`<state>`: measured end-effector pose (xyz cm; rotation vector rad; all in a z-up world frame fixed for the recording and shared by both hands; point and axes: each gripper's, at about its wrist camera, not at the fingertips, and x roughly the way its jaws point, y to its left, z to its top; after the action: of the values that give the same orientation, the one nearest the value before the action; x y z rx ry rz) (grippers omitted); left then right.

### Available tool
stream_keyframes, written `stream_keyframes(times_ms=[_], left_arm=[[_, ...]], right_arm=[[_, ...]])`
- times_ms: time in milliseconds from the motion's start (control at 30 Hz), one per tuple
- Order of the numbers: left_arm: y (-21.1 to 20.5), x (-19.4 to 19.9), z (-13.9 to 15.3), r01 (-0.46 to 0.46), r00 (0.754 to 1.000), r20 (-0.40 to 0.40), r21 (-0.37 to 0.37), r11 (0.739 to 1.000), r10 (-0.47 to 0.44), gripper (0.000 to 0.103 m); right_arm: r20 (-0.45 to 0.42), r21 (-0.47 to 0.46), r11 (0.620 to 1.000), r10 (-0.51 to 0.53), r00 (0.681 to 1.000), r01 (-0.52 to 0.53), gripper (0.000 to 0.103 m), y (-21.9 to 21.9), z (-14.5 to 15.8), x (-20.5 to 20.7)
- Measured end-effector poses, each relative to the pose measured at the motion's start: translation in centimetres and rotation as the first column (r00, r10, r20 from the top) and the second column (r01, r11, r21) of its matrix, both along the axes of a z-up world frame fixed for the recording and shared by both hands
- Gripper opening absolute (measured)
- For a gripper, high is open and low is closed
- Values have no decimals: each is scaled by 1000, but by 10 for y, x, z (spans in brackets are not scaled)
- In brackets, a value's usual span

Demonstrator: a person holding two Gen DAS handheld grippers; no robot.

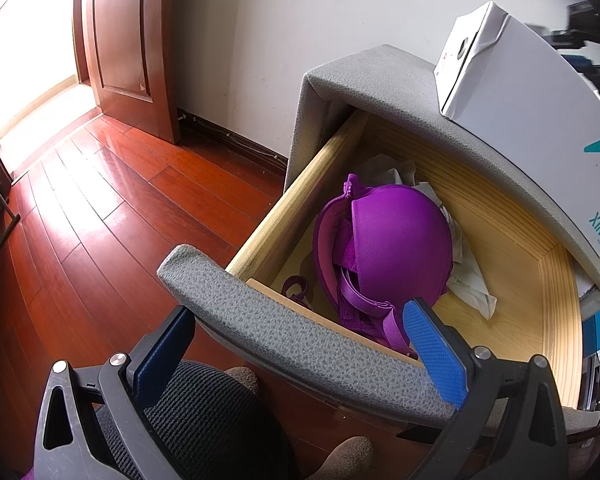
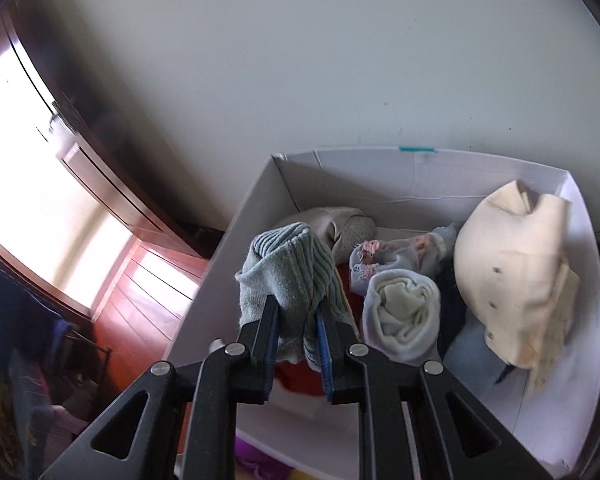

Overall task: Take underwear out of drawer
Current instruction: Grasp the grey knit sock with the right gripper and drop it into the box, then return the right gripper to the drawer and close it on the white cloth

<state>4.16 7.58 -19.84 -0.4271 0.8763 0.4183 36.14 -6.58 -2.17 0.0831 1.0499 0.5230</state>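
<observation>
What you can count

You have one purple bra (image 1: 396,236) in one drawer (image 1: 540,280), and one white box (image 2: 420,176) of clothes.

Drawer (image 1: 512,280): pale yellow wood with visible grain; front panel (image 1: 284,320) grey, pebbled texture. Bra (image 1: 396,240): solid purple, straps a lighter violet. Cloth (image 1: 472,284) beneath it, toward the far side: white. Box (image 1: 512,80) on the cabinet top: white, teal mark and teal lettering. Floor (image 1: 100,208): glossy red-brown planks. Left gripper (image 1: 300,344): black frame, blue pads. Right gripper (image 2: 298,320): black, blue pads, clamping a grey-green ribbed sock (image 2: 288,272). Open white box (image 2: 420,176): cream garment (image 2: 512,264) at right, white roll (image 2: 404,312), floral pink-on-grey piece (image 2: 400,252).
</observation>
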Motion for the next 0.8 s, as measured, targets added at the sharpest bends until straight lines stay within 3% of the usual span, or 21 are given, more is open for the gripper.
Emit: stream_keyframes(times_ms=[267, 367, 467, 533, 600, 667, 733, 800], left_arm=[[0, 0, 0, 0, 1000, 1, 0, 1000, 0, 103], [0, 0, 0, 0, 1000, 0, 0, 1000, 0, 103], [0, 0, 0, 0, 1000, 0, 0, 1000, 0, 103], [0, 0, 0, 1, 1000, -2, 0, 1000, -1, 103], [0, 0, 0, 0, 1000, 0, 0, 1000, 0, 103], [0, 0, 0, 0, 1000, -1, 0, 1000, 0, 103], [0, 0, 0, -1, 1000, 1, 0, 1000, 1, 103], [0, 0, 0, -2, 1000, 2, -1, 1000, 2, 103]], right_arm=[[-13, -17, 999, -36, 999, 36, 23, 2, -18, 6], [43, 6, 999, -51, 998, 50, 23, -8, -9, -1], [169, 107, 994, -56, 984, 38, 25, -31, 23, -38], [241, 180, 982, 9, 970, -54, 25, -44, 41, -82], [257, 198, 967, 109, 960, -163, 25, -50, 42, -125], [230, 171, 956, 196, 953, -238, 25, -54, 25, -169], [179, 29, 975, 210, 961, -218, 25, -54, -12, -201], [88, -42, 984, 174, 981, -171, 25, -57, -53, -208]])
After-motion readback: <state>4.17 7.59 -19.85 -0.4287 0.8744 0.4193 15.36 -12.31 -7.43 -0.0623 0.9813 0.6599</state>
